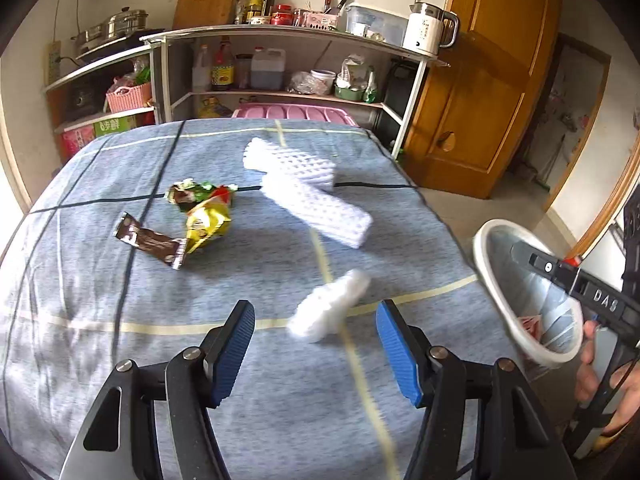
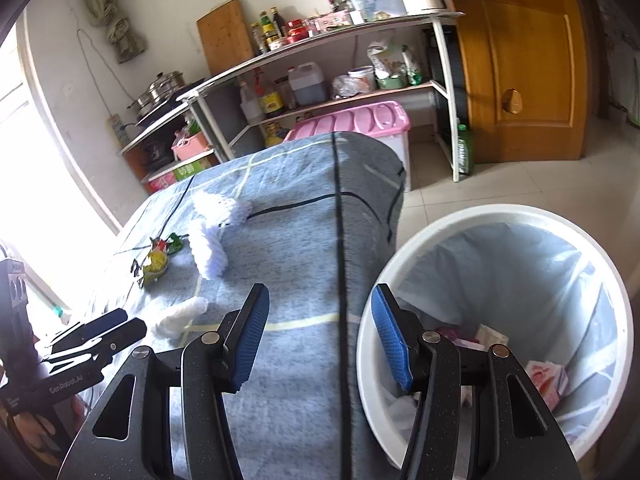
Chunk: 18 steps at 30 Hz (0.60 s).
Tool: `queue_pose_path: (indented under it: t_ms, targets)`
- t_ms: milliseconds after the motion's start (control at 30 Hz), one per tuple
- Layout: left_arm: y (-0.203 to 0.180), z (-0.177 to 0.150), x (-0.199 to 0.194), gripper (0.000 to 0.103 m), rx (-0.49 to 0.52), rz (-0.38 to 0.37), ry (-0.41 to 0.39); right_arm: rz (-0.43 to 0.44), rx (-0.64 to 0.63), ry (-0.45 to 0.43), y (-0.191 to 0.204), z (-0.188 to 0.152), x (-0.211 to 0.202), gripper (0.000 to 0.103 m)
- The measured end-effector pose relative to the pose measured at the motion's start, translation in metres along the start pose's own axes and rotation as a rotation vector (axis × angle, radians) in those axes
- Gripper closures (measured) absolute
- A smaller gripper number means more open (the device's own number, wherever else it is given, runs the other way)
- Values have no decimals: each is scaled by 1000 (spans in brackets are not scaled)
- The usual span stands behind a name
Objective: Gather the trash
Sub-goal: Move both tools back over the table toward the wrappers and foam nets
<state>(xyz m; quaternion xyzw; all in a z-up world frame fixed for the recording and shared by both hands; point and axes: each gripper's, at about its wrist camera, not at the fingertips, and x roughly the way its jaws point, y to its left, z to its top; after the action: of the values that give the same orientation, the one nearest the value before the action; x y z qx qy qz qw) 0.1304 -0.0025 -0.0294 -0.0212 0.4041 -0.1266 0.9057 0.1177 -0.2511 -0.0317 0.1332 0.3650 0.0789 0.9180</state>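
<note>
Trash spread over blue-grey cloth (image 1: 120, 360), w/ landmark = foam net pair (image 1: 308, 196) mid-cloth. Left of foam pair: brown wrapper (image 1: 150, 245), touching yellow snack bag (image 1: 208, 227); green/red wrapper (image 1: 196, 192) just behind bag. Foam pair itself: two white mesh sleeves crossed, one lying over the other. Nearer than foam pair: small white foam piece (image 1: 330, 306), blurred, on cloth near left gripper (image 1: 316, 352); jaws apart, nothing between pads, foam piece beyond tips. Right of foam pair, off cloth edge: white bin (image 2: 496, 216) w/ clear liner, paper scraps at bottom. Right gripper (image 2: 320, 340) w/ jaws apart, left pad over cloth, right pad (image 2: 390, 340) over bin rim; contact w/ rim can't tell. Behind foam pair: shelf rack (image 1: 280, 32) w/ bottles, kettle (image 1: 428, 30); pink-lidded box (image 2: 352, 120).
</note>
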Motion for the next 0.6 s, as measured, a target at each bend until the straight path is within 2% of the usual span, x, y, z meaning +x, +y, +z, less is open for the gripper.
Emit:
queue_pose_path:
  t_ms: [67,367,600]
  targets:
    - [7,-4,-1,40,3,12,5,8,-22,12,9,2,7,49]
    - [28,-6,7,40,-31,-25,26,72,-110,71,43,13,41,49]
    - [54,0,9,40,-79,22,20,93,-180,92,66,25,65,49]
